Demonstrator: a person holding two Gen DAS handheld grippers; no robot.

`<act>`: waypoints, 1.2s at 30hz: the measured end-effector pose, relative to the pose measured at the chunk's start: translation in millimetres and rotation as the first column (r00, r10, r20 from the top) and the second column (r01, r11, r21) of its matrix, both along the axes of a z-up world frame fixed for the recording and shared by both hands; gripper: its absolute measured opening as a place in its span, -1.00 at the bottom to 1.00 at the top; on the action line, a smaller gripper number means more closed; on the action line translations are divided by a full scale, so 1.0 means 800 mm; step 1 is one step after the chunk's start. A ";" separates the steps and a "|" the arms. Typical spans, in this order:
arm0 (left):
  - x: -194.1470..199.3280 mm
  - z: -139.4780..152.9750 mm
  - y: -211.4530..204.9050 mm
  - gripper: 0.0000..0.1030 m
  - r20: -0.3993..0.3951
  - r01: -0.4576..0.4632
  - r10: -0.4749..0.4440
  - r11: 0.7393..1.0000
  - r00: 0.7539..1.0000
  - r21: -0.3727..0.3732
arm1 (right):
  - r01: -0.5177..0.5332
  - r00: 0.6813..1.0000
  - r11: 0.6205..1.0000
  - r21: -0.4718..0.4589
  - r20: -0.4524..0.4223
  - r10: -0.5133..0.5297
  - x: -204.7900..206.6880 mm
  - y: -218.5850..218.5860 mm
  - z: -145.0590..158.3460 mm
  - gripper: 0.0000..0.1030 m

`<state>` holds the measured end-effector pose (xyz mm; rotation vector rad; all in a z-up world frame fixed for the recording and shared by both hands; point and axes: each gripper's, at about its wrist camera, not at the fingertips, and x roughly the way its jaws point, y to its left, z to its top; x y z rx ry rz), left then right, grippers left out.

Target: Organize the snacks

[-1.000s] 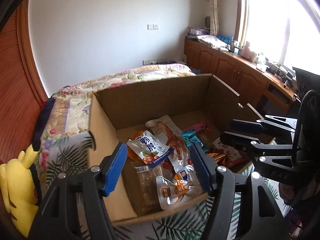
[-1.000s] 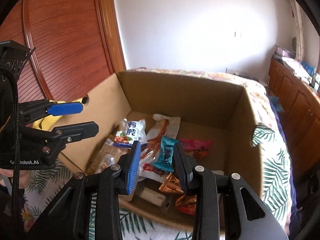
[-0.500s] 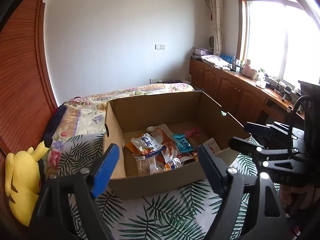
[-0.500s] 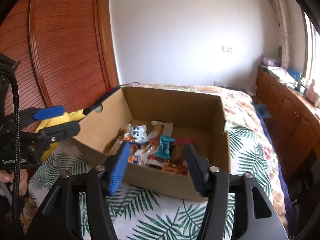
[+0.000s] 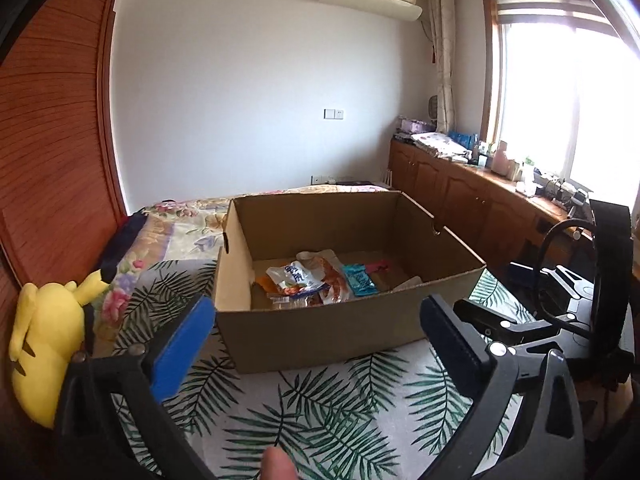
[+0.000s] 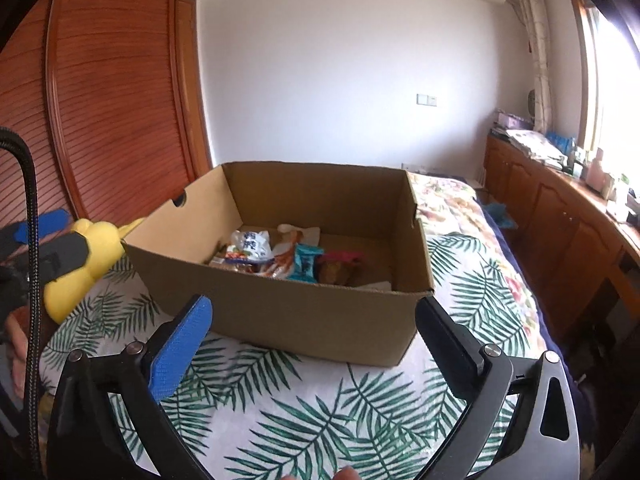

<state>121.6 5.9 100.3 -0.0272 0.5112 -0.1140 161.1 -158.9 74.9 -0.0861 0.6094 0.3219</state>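
Left fingers: the left gripper has its jaws opening, spread wide, with nothing between them; the blue pad and the black pad touch nothing and hang over the leaf-print bedspread.
Right fingers: the right gripper is also opening wide and holds nothing; only the bedspread shows in the gap.
Snacks: the snacks lie in a loose heap on the floor of the cardboard box, toward its near left part; a white packet and a teal packet sit on top.
Box: on the bed, just beyond both grippers, open-topped.
Surroundings: a yellow plush toy lies left of the box.
Step in hand: probably clear of the box, either finished or about to reach again.
Doing it well: come over the near wall, not through it, and take one top packet by its edge.
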 end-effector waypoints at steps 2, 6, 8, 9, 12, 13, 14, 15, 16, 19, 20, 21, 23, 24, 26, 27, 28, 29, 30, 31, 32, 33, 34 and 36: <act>-0.005 -0.001 -0.001 1.00 -0.006 -0.019 0.019 1.000 1.000 0.006 | 0.002 1.000 1.000 0.008 -0.001 -0.002 -0.003 -0.002 -0.002 1.00; -0.019 -0.005 -0.004 1.00 -0.014 -0.019 0.019 1.000 1.000 0.007 | 0.007 1.000 1.000 0.030 0.003 -0.007 -0.013 -0.006 -0.001 1.00; -0.027 -0.007 -0.007 1.00 -0.018 -0.027 0.028 1.000 0.999 0.014 | 0.012 1.000 0.999 0.031 0.011 -0.012 -0.020 -0.007 0.003 1.00; -0.032 -0.007 -0.008 1.00 -0.015 -0.034 0.034 0.999 0.999 0.019 | 0.011 1.000 0.999 0.034 0.014 -0.011 -0.023 -0.008 0.005 1.00; -0.051 -0.004 -0.013 1.00 0.006 -0.024 0.024 0.999 1.000 0.022 | 0.021 0.999 0.999 0.041 0.038 -0.023 -0.040 -0.012 0.012 1.00; -0.057 -0.003 -0.014 1.00 0.014 -0.026 0.026 0.999 1.000 0.019 | 0.024 0.999 0.999 0.038 0.045 -0.025 -0.046 -0.012 0.015 1.00; -0.065 0.000 -0.014 1.00 0.022 -0.026 0.026 1.000 0.999 0.013 | 0.023 0.998 0.999 0.035 0.050 -0.025 -0.051 -0.013 0.018 1.00; -0.071 0.003 -0.014 1.00 0.030 -0.026 0.026 1.000 0.999 0.004 | 0.023 0.998 0.999 0.033 0.059 -0.025 -0.059 -0.013 0.021 1.00; -0.078 0.005 -0.014 1.00 0.036 -0.031 0.031 1.000 0.999 -0.002 | 0.023 0.997 0.999 0.031 0.067 -0.025 -0.066 -0.013 0.025 1.00; -0.096 0.012 -0.016 1.00 0.044 -0.035 0.035 0.999 0.998 0.005 | 0.021 0.995 0.999 0.031 0.096 -0.024 -0.088 -0.013 0.034 1.00; -0.104 0.015 -0.017 1.00 0.053 -0.032 0.032 0.999 0.998 0.011 | 0.023 0.994 0.999 0.031 0.106 -0.026 -0.095 -0.014 0.037 1.00; -0.109 0.018 -0.017 1.00 0.062 -0.036 0.035 0.999 0.997 0.014 | 0.023 0.993 0.999 0.033 0.117 -0.027 -0.103 -0.014 0.040 1.00; -0.123 0.023 -0.019 1.00 0.084 -0.043 0.041 0.999 0.996 0.026 | 0.023 0.990 0.999 0.043 0.136 -0.029 -0.119 -0.016 0.046 1.00; -0.130 0.025 -0.020 1.00 0.093 -0.046 0.042 0.998 0.995 0.031 | 0.024 0.989 0.999 0.048 0.141 -0.030 -0.125 -0.017 0.047 1.00; -0.143 0.029 -0.023 1.00 0.111 -0.048 0.043 0.998 0.993 0.038 | 0.021 0.988 0.998 0.056 0.152 -0.030 -0.136 -0.018 0.050 1.00; -0.148 0.029 -0.025 1.00 0.118 -0.045 0.040 0.998 0.992 0.039 | 0.019 0.987 0.998 0.061 0.158 -0.029 -0.143 -0.018 0.051 1.00; -0.155 0.029 -0.027 1.00 0.125 -0.043 0.037 0.998 0.991 0.042 | 0.020 0.986 0.998 0.063 0.163 -0.030 -0.147 -0.017 0.051 1.00; -0.160 0.028 -0.028 1.00 0.129 -0.044 0.038 0.998 0.991 0.045 | 0.024 0.985 0.997 0.067 0.169 -0.035 -0.152 -0.018 0.052 1.00; -0.164 0.027 -0.029 1.00 0.132 -0.049 0.042 0.998 0.990 0.048 | 0.028 0.984 0.997 0.072 0.174 -0.040 -0.157 -0.019 0.051 1.00; -0.169 0.025 -0.029 1.00 0.135 -0.053 0.046 0.998 0.990 0.046 | 0.032 0.984 0.997 0.077 0.175 -0.045 -0.160 -0.020 0.051 1.00; -0.171 0.025 -0.029 1.00 0.136 -0.054 0.048 0.998 0.990 0.043 | 0.035 0.983 0.996 0.087 0.175 -0.050 -0.165 -0.022 0.050 1.00; -0.175 0.023 -0.029 1.00 0.136 -0.057 0.051 0.998 0.989 0.037 | 0.038 0.983 0.995 0.094 0.175 -0.054 -0.168 -0.024 0.049 1.00; -0.179 0.020 -0.028 1.00 0.136 -0.059 0.054 0.998 0.989 0.030 | 0.040 0.983 0.994 0.099 0.177 -0.057 -0.171 -0.026 0.048 1.00; -0.186 0.015 -0.028 1.00 0.137 -0.072 0.068 0.997 0.988 0.024 | 0.047 0.982 0.994 0.103 0.180 -0.065 -0.178 -0.030 0.046 1.00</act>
